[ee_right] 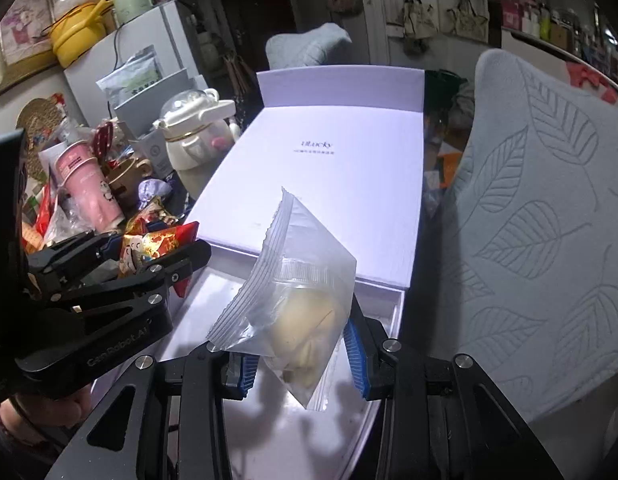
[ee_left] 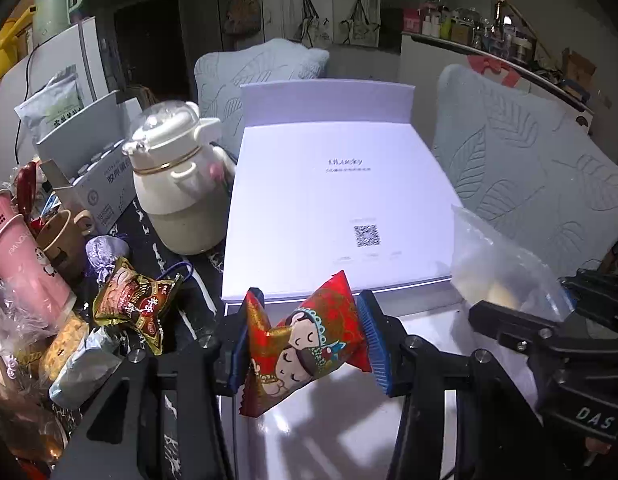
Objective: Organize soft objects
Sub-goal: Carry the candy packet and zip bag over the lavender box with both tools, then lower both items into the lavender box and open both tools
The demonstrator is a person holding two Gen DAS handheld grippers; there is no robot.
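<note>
My left gripper (ee_left: 309, 344) is shut on a red snack packet (ee_left: 305, 344) printed with cartoon figures, held above the near end of an open white box (ee_left: 349, 420). To its right my right gripper (ee_right: 299, 354) is shut on a clear zip bag (ee_right: 297, 296) with a pale soft lump inside, also above the box's inner tray (ee_right: 213, 312). The zip bag (ee_left: 505, 264) and right gripper show at the right edge of the left wrist view. The left gripper (ee_right: 149, 256) with the red packet (ee_right: 161, 244) shows at the left of the right wrist view. The box's flat lid (ee_left: 337, 208) lies open behind.
Left of the box lie a gold-brown snack packet (ee_left: 137, 300), a purple pouch (ee_left: 105, 256), a pink cup (ee_left: 25, 268), a cream kettle-shaped bottle (ee_left: 177, 184) and a grey carton (ee_left: 89, 176). Pale blue leaf-pattern cushions (ee_left: 541, 184) stand behind and right of the box.
</note>
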